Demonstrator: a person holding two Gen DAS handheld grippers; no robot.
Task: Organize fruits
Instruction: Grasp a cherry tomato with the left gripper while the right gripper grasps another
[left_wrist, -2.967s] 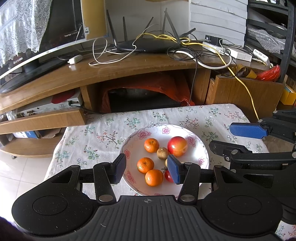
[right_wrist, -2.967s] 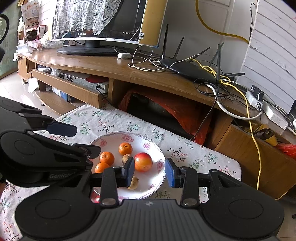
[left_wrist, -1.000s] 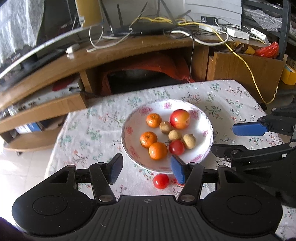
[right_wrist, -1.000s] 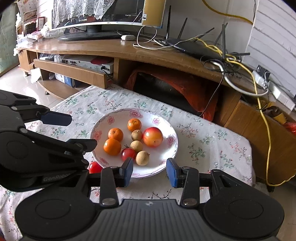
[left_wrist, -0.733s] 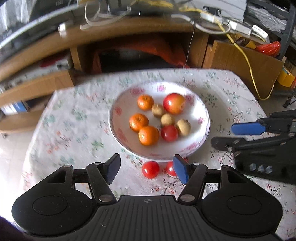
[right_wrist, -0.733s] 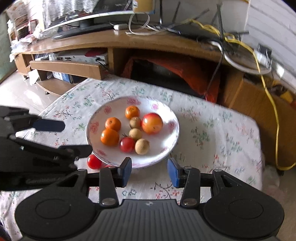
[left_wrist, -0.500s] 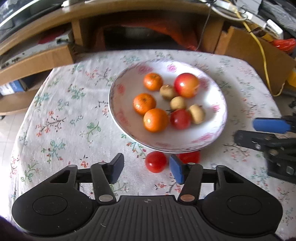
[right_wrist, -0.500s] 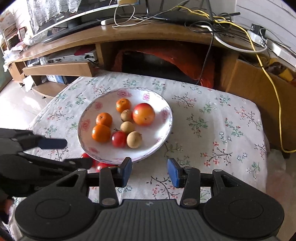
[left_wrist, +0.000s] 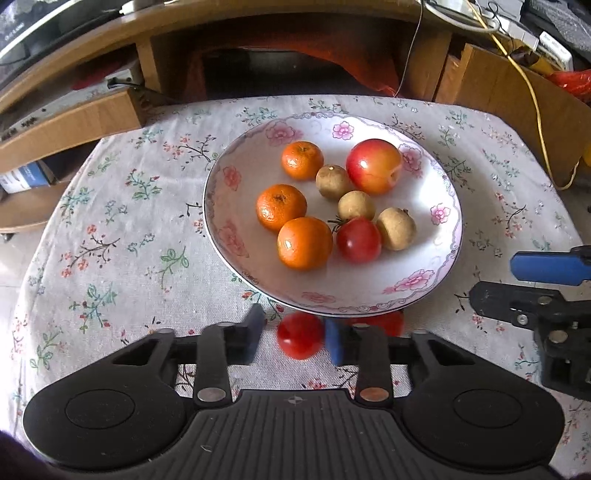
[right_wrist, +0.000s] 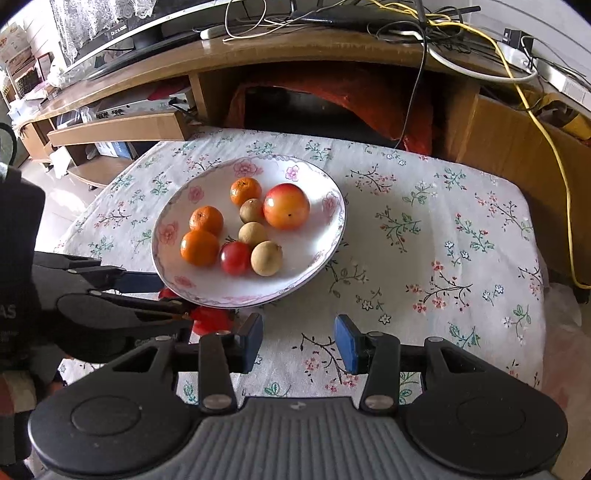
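Note:
A white flowered plate (left_wrist: 236, 206) (right_wrist: 173, 273) on the floral tablecloth holds three oranges, an apple (left_wrist: 373, 166), a red tomato (left_wrist: 358, 240) and three brown longans. Two loose red tomatoes lie on the cloth by the plate's near rim: one (left_wrist: 300, 339) sits between the open fingers of my left gripper (left_wrist: 293, 338), touching the right pad, the other (left_wrist: 384, 322) is half hidden behind that finger. My right gripper (right_wrist: 298, 338) is open and empty over bare cloth, right of the plate's near edge. A loose tomato (right_wrist: 212, 317) shows beside the left gripper there.
A wooden TV stand (right_wrist: 295, 51) with cables, a router and a screen stands behind the table. A yellow cable (right_wrist: 554, 155) hangs at the right. The table's left edge (left_wrist: 22, 280) drops to the floor. The right gripper's fingers (left_wrist: 546, 266) show at the right.
Both grippers have tilted down and moved nearer the table. My left gripper has narrowed and come around the loose tomato by the plate's rim. The fruits have not moved.

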